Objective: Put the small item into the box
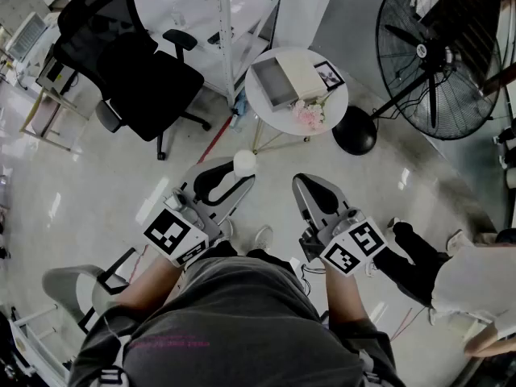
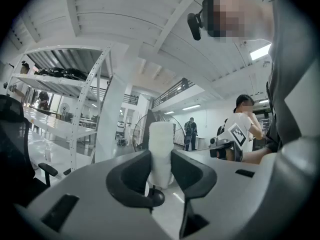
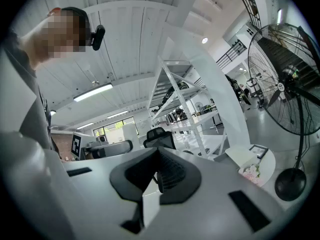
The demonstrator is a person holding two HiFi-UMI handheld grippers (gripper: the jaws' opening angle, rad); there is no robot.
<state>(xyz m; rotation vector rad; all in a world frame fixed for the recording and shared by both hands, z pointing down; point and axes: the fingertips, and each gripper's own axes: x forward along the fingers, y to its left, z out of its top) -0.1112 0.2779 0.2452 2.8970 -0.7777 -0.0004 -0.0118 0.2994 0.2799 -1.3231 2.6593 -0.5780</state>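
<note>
White and stubby, the small item (image 2: 161,151) stands upright between the jaws of the left gripper (image 2: 161,170), and both dark pads press against its sides. From the head view the item (image 1: 244,162) shows as a pale knob at the tip of that gripper, held out over the glossy floor (image 1: 97,192). It is well short of the round white table (image 1: 278,121) and apart from everything on it.

The right gripper (image 3: 156,165) has its jaws brought together, with nothing between them. It is held beside the left one, tip pointing toward the table.

On the table, the box (image 1: 306,72) lies open toward the far left edge, with a grey inside and a cream part beside it. A small framed picture (image 1: 329,74) sits at the right edge, just beside the box. A cluster of pale pink flowers (image 1: 309,114) lies at the near edge, touching or almost touching the box's near corner.

A black office chair (image 1: 129,63) stands to the left of the table, by a white shelving rack (image 1: 234,22). A large black floor fan (image 1: 439,51) stands to the right, its round base (image 1: 355,131) close to the table's edge. Another person (image 1: 476,285) in a white top is at the lower right.
</note>
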